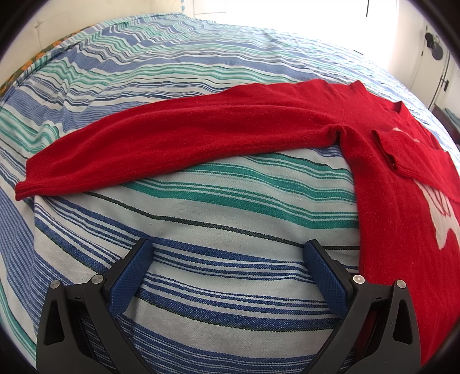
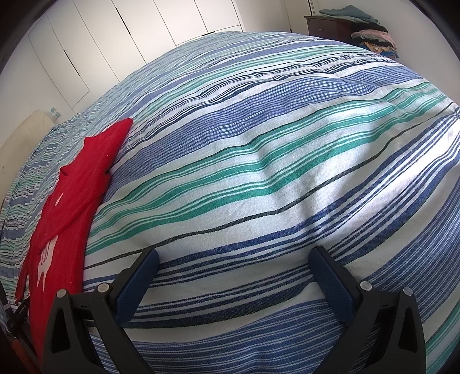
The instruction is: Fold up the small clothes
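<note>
A small red sweater with a white figure on its front lies flat on the striped bedspread. One sleeve stretches out to the left, its cuff at the far left. The other sleeve's cuff is folded onto the chest. My left gripper is open and empty, hovering over the bedspread just left of the sweater's body. In the right wrist view the sweater lies at the left. My right gripper is open and empty over bare bedspread, right of the sweater.
White wardrobe doors stand beyond the bed. A dark wooden nightstand with a pile of folded clothes is at the far right. A cream headboard or cushion sits at the left edge.
</note>
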A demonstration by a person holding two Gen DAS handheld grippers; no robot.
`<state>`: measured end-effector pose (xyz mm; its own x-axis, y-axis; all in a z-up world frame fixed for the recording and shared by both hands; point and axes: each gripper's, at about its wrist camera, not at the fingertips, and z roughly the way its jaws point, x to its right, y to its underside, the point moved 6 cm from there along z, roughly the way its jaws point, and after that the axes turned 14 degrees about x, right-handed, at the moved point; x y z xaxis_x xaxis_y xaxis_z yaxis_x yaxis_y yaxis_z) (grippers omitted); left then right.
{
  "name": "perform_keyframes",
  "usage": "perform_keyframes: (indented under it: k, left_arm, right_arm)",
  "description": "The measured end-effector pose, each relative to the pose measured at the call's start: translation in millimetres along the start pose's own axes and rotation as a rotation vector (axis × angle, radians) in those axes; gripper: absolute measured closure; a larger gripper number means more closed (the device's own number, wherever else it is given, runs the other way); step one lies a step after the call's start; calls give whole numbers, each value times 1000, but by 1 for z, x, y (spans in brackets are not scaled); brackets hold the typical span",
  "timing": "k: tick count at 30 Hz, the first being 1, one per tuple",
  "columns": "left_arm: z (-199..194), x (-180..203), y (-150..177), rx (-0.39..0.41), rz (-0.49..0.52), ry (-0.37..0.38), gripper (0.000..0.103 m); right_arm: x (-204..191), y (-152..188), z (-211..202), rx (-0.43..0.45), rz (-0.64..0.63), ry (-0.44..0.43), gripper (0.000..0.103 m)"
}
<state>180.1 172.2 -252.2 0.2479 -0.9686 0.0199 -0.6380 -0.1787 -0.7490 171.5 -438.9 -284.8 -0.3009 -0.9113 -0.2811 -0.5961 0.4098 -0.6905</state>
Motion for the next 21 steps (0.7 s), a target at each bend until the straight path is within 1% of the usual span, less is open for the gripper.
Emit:
perform_keyframes:
  k: [17,21]
  left_arm:
    - [3,1,-1,7,-2,-7,0]
    - [7,-1,-2,-19,-29,13,0]
  right_arm:
    - [0,1,1,-1,-3,1,0]
    - [0,0,1,-1,-4,1,0]
